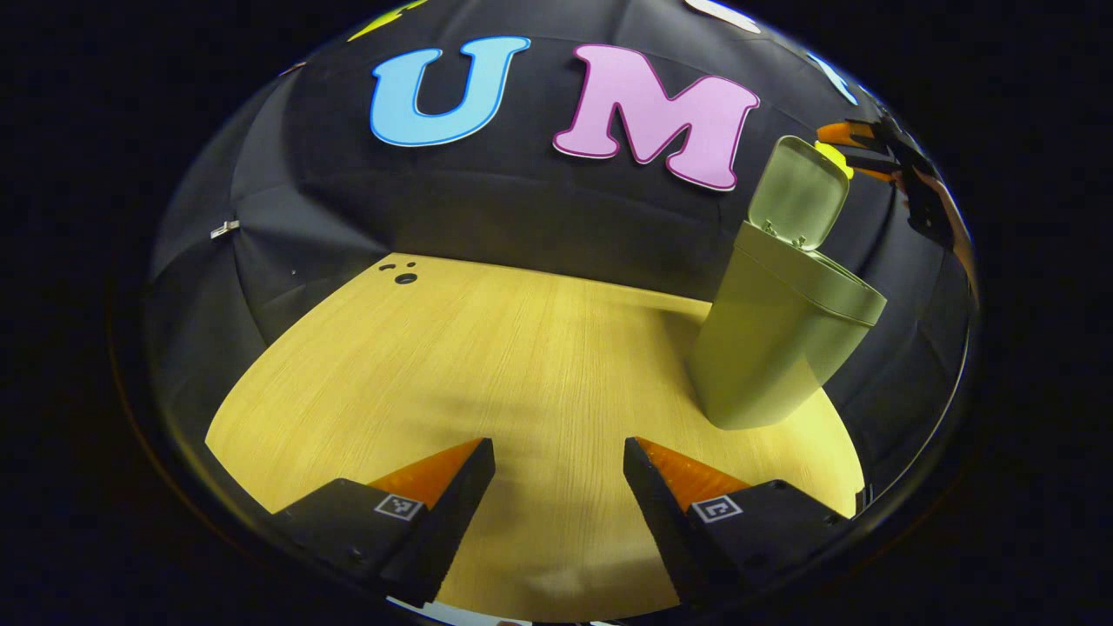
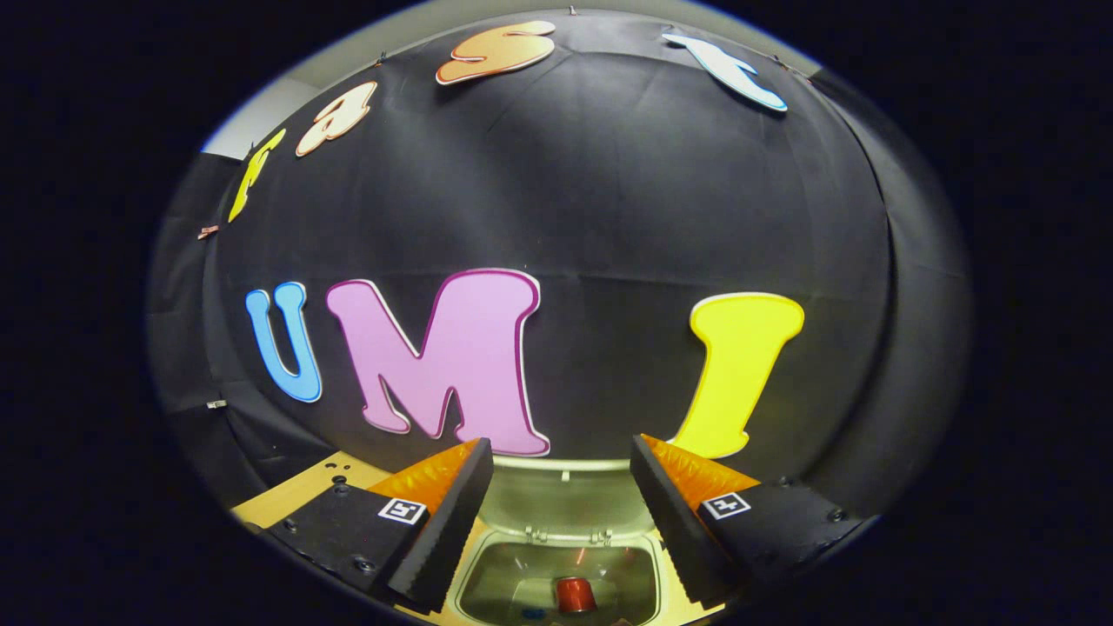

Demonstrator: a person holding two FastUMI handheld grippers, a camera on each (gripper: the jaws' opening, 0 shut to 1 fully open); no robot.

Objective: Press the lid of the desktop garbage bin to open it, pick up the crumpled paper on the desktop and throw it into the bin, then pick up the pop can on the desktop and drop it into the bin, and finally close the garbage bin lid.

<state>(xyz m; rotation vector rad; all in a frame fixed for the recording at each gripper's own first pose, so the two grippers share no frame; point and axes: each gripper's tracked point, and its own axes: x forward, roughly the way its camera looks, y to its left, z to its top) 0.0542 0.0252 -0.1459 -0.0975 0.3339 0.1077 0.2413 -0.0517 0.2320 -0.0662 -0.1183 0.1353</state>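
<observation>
The green desktop bin (image 1: pixel 783 348) stands on the right of the wooden table (image 1: pixel 487 365), its lid (image 1: pixel 798 193) tipped up and open. My right gripper (image 1: pixel 848 149) hovers just above and behind that lid. In the right gripper view I look down into the bin's mouth (image 2: pixel 469 574), where the red pop can (image 2: pixel 575 595) lies at the bottom. The raised lid (image 2: pixel 565 496) stands behind it. My right gripper (image 2: pixel 561 452) is open above the opening with nothing between its fingers. My left gripper (image 1: pixel 559 452) is open low over the table, left of the bin, holding nothing.
Bare wooden tabletop stretches ahead of the left gripper, with small dark holes (image 1: pixel 405 278) near the far edge. The black cloth wall closes off the back and sides. A strip of tabletop (image 2: pixel 296 491) shows left of the bin in the right gripper view.
</observation>
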